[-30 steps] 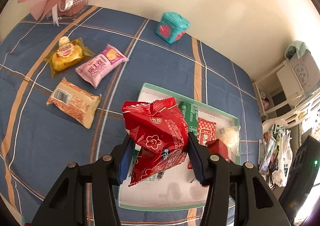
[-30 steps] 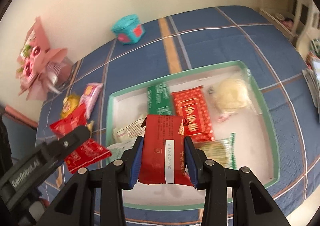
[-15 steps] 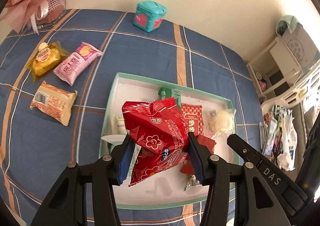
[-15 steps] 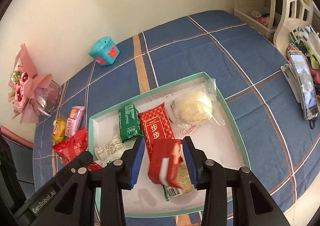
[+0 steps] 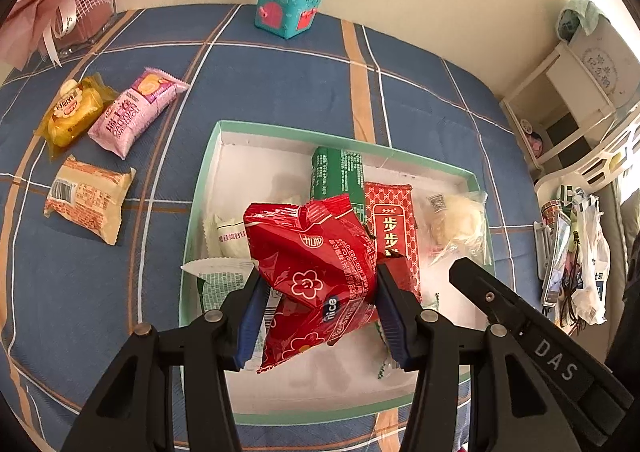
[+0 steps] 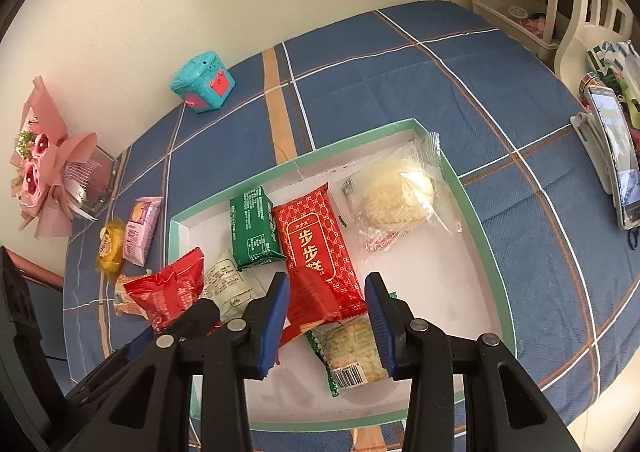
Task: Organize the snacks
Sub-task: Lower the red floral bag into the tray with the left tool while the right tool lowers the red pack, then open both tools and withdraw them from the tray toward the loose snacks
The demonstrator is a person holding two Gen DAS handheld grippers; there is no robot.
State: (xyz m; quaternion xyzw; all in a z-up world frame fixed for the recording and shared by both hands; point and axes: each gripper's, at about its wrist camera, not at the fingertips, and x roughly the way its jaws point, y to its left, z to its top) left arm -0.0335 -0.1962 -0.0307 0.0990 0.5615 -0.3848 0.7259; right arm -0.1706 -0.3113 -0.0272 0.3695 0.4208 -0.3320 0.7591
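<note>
While a second ago the right gripper was clamped on a small red packet, its jaws now stand wide apart and hold nothing, and that packet lies in the green-rimmed tray between the blue pads, overlapping the lower end of the long red snack bar. The left gripper has not let go: its jaws stay pressed on the crumpled red bag, held above the near left part of the tray.

Printing on the bag reads "nice" beside flower marks. The long red bar carries large yellow Chinese characters. One arm of the right gripper, seen from the left wrist, is lettered "DAS". A barcode shows on the pale cracker pack under the right gripper.

Also in the tray are a green pack, a clear-wrapped pale bun at the far right corner, and white wrappers at the left. Bare white floor remains at the tray's near right. On the blue plaid cloth to the tray's left lie a yellow packet, a pink packet and an orange-patterned packet, well apart from the rim.
</note>
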